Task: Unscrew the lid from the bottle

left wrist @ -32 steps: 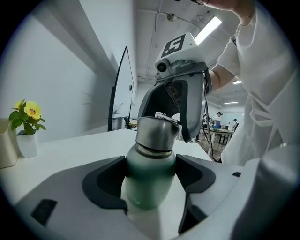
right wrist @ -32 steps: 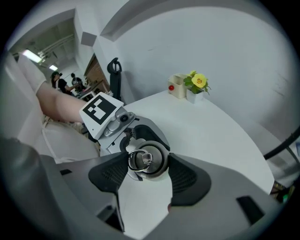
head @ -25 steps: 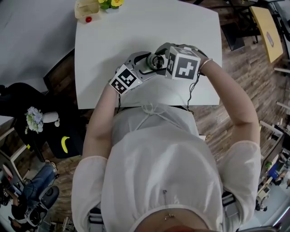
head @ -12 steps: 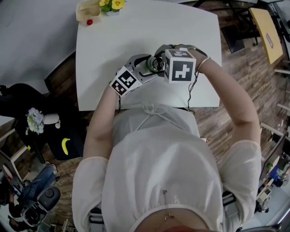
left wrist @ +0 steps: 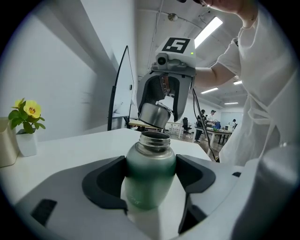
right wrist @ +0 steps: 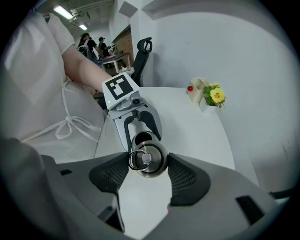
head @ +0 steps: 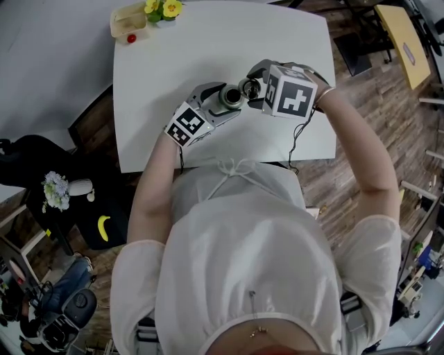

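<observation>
The green bottle (left wrist: 149, 187) stands upright with its mouth open, gripped at the shoulder between the 2 jaws of the left claw (left wrist: 151, 161), over the near middle of the white table (head: 159, 76). The steel lid (left wrist: 153, 115) is off and tilted, hanging just above and a little beyond the mouth. The right claw (right wrist: 148, 163) points steeply down and pinches the lid by its sides. Yellow flowers (head: 158, 8) and a cream container (head: 128, 22) sit at the far left corner.
</observation>
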